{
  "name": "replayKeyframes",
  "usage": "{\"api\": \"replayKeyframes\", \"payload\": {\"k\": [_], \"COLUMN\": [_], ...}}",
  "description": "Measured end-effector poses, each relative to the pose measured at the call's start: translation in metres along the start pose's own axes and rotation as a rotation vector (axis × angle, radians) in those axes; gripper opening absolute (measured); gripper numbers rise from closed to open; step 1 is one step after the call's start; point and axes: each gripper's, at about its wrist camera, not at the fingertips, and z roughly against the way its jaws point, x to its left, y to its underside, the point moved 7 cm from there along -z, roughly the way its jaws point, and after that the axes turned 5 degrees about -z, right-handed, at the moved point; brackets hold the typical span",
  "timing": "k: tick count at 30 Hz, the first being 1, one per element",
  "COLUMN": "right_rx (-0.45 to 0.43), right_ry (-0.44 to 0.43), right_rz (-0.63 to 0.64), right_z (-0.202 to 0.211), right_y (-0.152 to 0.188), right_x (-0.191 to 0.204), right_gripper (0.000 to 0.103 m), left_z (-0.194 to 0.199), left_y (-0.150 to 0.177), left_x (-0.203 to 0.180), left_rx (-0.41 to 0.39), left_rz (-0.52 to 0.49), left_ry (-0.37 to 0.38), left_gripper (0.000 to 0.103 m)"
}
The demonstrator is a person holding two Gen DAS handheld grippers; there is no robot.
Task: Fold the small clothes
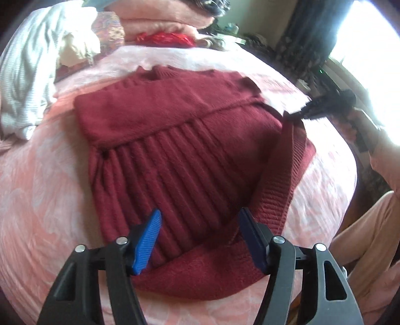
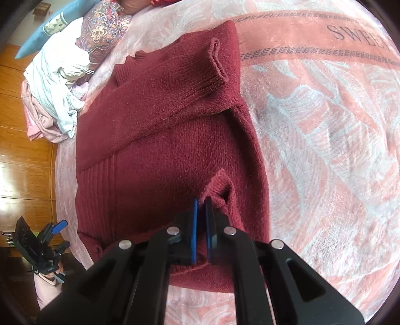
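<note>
A dark red knitted sweater lies flat on a pink patterned blanket, one sleeve folded across its chest. My left gripper is open and empty, hovering over the sweater's ribbed lower part near the hem. My right gripper is shut on the cuff of the other sleeve and holds it over the sweater's body. The folded sleeve's cuff lies near the far edge. The right gripper also shows in the left wrist view at the sweater's right side. The left gripper shows in the right wrist view.
A pile of white and pink clothes lies at the bed's far side beside a patterned pillow. Stacked pink bedding and a red item sit behind. A wooden wardrobe stands past the bed. A bright window is on the right.
</note>
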Motion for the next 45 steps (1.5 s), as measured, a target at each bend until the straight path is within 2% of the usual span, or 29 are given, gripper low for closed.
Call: {"api": "replayKeyframes", "payload": {"k": [5,10,14,15,17,19,21,25,28,32,34,36,39,40,43,45], "right_rx": [-0.001,0.003,0.003,0.002,0.003,0.007,0.01,0.004,-0.004,-0.004,-0.006,-0.011,-0.027,-0.033,-0.049,-0.061], "right_ry": [-0.006,0.001,0.002,0.001,0.004,0.007,0.009,-0.001,0.003,0.002,0.008,0.008,-0.003,-0.006,0.006,0.026], "right_rz": [0.003,-0.002,0.0,-0.001,0.0,-0.004,-0.009,-0.011,-0.02,-0.03,-0.028,-0.03,-0.036,-0.04,-0.041,-0.05], "right_z": [0.004,0.003,0.004,0.004,0.003,0.001,0.001,0.005,0.007,0.005,0.005,0.004,0.005,0.005,0.004,0.004], "right_y": [0.002,0.003,0.004,0.004,0.004,0.005,0.005,0.003,0.001,-0.002,-0.005,-0.009,-0.02,-0.023,-0.034,-0.04], "right_x": [0.001,0.001,0.002,0.003,0.003,0.002,0.001,0.001,-0.002,-0.002,0.0,0.002,0.008,0.009,0.008,0.002], "right_gripper": [0.004,0.005,0.005,0.005,0.005,0.005,0.005,0.005,0.005,0.005,0.005,0.005,0.005,0.005,0.006,0.021], "left_z": [-0.038,-0.055,-0.066,-0.067,-0.069,-0.067,-0.067,-0.053,-0.035,-0.017,-0.008,-0.001,0.01,0.011,0.009,-0.001], "left_y": [0.02,0.036,0.045,0.045,0.045,0.044,0.042,0.033,0.019,0.004,-0.004,-0.015,-0.031,-0.035,-0.038,-0.034], "left_x": [-0.026,-0.043,-0.043,-0.043,-0.042,-0.04,-0.035,-0.028,-0.021,0.006,0.022,0.038,0.068,0.079,0.114,0.131], "left_rx": [0.146,0.199,0.239,0.239,0.239,0.23,0.218,0.176,0.111,0.022,-0.027,-0.08,-0.175,-0.197,-0.214,-0.185], "left_rz": [-0.082,-0.167,-0.17,-0.167,-0.158,-0.129,-0.095,-0.037,0.012,0.101,0.138,0.174,0.275,0.307,0.371,0.409], "left_ry": [0.053,0.069,0.076,0.078,0.086,0.112,0.118,0.175,0.235,0.217,0.194,0.138,0.068,0.033,-0.138,-0.218], "left_gripper": [0.069,0.08,0.08,0.077,0.061,0.033,0.026,0.023,0.023,0.022,0.022,0.021,0.021,0.02,0.02,0.02]}}
